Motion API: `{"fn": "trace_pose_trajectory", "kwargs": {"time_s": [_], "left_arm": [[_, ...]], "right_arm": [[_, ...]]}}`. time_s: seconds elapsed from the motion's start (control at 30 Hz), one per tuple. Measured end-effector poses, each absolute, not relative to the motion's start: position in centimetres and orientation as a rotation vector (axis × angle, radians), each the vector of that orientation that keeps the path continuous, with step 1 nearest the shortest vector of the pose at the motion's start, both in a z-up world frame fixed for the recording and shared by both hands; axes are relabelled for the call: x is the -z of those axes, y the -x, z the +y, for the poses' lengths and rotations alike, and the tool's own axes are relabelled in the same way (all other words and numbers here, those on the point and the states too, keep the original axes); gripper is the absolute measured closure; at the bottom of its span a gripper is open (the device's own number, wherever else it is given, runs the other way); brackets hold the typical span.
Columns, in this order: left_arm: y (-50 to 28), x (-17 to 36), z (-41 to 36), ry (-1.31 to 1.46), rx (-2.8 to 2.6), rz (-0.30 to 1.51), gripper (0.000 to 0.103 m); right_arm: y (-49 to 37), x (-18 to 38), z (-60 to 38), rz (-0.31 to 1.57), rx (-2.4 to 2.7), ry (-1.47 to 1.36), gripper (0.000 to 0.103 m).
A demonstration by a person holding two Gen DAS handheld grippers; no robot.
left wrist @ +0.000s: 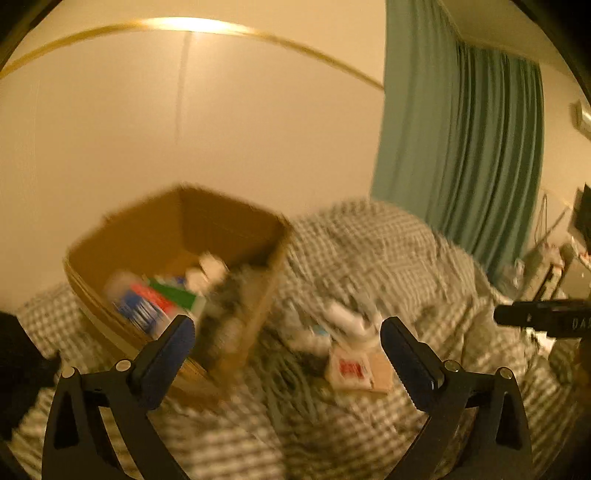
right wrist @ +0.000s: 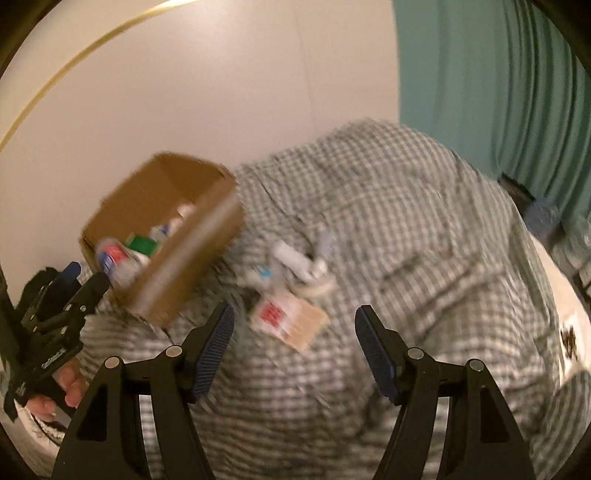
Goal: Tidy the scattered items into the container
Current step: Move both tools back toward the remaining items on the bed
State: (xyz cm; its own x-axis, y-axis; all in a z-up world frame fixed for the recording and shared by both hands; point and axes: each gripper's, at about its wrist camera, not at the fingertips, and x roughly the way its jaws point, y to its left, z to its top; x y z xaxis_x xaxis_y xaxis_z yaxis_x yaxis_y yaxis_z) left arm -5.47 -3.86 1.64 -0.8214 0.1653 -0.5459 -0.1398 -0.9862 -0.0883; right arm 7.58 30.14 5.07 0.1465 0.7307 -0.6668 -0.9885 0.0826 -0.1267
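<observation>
Scattered items: flat tan-and-white card packet with red label [right wrist: 286, 318] lies nearest on the checked bedcover [right wrist: 424, 221], small white tubes and bottles [right wrist: 295, 260] just beyond.
Right gripper [right wrist: 294, 328]: wide open, empty, above the packet.
Left gripper [left wrist: 287, 341]: wide open, empty.
Container: brown cardboard box [left wrist: 177, 266], partly filled, further left.
Advice: probably straddle the packet's edges squarely; blur hides detail.

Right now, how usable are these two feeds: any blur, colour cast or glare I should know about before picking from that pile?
Left wrist view: heavy motion blur over the cardboard box and the loose pile, a warm yellow cast, and glare on the gold strip. Right wrist view: cooler tone, same smear; the red-labelled packet is unreadable. Fisheye bends the edges in both.
</observation>
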Motion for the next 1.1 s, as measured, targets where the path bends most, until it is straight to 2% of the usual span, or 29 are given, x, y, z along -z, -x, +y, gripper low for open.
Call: {"fn": "trace_pose_trajectory", "kwargs": {"time_s": [0.13, 0.27, 0.5, 0.67, 0.9, 0.97, 1.1], "left_arm": [[6.8, 2.6, -1.6, 0.972, -2.826, -0.028, 0.000], [8.2, 7.3, -0.7, 1.045, -2.826, 0.087, 0.000], [11.9, 14.3, -0.5, 1.218, -2.800, 0.074, 0.000], [13.7, 17.0, 0.0, 1.273, -2.827, 0.148, 0.000], [15.5, 18.7, 0.9, 1.336, -2.836, 0.215, 0.001], [15.2, 18.5, 0.6, 1.331, -2.856, 0.213, 0.016], [15.0, 17.9, -0.1, 1.343, -2.855, 0.208, 0.033]], "right_arm": [[-10.7, -2.9, 29.8, 0.552, -1.377, 0.601, 0.035], [-12.4, -1.4, 32.1, 0.609, -1.390, 0.615, 0.035], [-12.3, 1.3, 36.1, 0.582, -1.410, 0.797, 0.035], [-13.3, 4.0, 39.3, 0.674, -1.421, 0.845, 0.035], [-11.8, 6.0, 41.4, 0.651, -1.450, 0.928, 0.035], [-11.5, 6.1, 41.1, 0.642, -1.460, 0.941, 0.035], [-10.8, 5.5, 40.6, 0.580, -1.465, 0.943, 0.035]]}}
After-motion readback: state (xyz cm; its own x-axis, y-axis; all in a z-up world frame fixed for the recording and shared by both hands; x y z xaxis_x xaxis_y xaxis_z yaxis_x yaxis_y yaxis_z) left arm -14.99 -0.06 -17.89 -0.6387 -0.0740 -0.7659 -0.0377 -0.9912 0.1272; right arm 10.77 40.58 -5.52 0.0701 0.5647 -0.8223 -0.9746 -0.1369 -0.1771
